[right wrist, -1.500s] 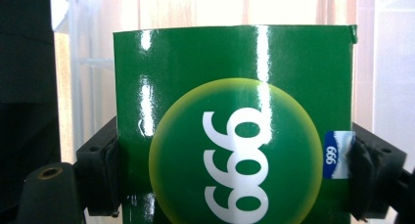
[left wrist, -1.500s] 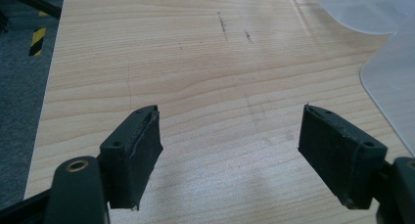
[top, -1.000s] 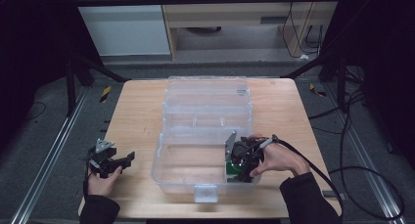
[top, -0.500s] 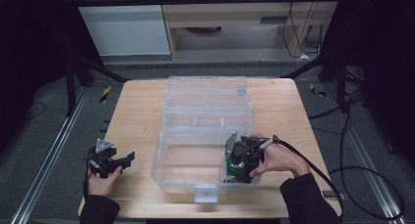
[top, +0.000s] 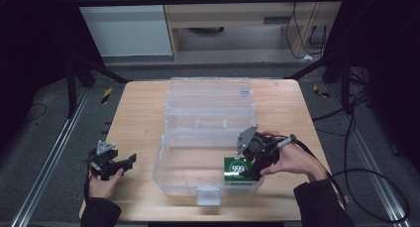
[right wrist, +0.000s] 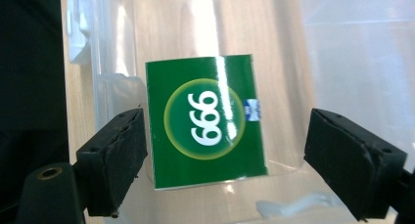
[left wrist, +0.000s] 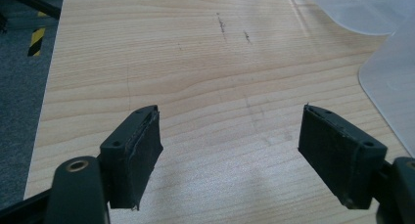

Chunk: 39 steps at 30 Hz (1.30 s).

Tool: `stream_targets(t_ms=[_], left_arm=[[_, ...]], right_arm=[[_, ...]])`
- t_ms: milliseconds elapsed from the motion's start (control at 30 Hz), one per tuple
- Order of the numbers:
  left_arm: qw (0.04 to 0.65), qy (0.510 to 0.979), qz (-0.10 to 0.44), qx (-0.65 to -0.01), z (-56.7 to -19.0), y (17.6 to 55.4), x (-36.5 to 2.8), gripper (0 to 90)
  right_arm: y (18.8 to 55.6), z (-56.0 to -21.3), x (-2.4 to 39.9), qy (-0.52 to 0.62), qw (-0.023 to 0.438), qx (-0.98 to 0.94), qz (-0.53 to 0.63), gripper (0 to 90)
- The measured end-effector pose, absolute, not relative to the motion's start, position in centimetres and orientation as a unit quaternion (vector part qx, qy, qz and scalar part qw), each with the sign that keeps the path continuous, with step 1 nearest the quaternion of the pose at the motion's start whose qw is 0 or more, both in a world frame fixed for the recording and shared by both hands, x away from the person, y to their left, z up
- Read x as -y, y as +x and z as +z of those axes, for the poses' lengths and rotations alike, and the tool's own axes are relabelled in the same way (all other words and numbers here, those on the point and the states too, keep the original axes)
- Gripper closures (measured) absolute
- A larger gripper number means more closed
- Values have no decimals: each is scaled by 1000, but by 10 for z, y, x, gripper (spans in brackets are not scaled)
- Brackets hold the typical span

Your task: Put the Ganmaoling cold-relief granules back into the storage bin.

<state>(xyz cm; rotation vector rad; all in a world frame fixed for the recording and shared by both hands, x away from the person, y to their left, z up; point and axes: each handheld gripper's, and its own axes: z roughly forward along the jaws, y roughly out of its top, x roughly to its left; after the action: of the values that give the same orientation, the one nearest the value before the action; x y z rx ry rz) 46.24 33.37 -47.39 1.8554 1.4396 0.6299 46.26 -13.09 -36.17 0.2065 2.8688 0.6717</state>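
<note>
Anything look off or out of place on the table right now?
Nothing stands out. The clear plastic box sits open and square on the table, the green packet lies flat inside it between the open right gripper, and the left gripper is open over bare wood.

A pale wooden counter [top: 138, 113] stands on grey floor [top: 44, 138]; behind it a white cabinet [top: 124, 24], perhaps a wooden desk [top: 237, 9], cables [top: 356, 118] trailing right.
</note>
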Motion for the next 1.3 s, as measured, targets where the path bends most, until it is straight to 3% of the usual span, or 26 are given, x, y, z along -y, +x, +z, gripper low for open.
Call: stream_targets(t_ms=[200, 433, 567, 767, 1300], left_arm=[[350, 716, 242, -555, -473, 462, -333, 235], [353, 715, 239, -555, -473, 462, -333, 251], [354, 715, 237, -554, -473, 462, -333, 271], [353, 714, 239, -556, -472, 461, -333, 298], [353, 713, 238, -557, -473, 461, -333, 367]], right_arm=[[455, -348, 157, 120, 122, -939, 298, 209], [448, -348, 189, 197, 186, -897, 349, 180], [441, -359, 220, 293, 241, -828, 412, 141], [438, -384, 254, 401, 281, -739, 463, 120], [446, -451, 293, 527, 299, -674, 422, 82]])
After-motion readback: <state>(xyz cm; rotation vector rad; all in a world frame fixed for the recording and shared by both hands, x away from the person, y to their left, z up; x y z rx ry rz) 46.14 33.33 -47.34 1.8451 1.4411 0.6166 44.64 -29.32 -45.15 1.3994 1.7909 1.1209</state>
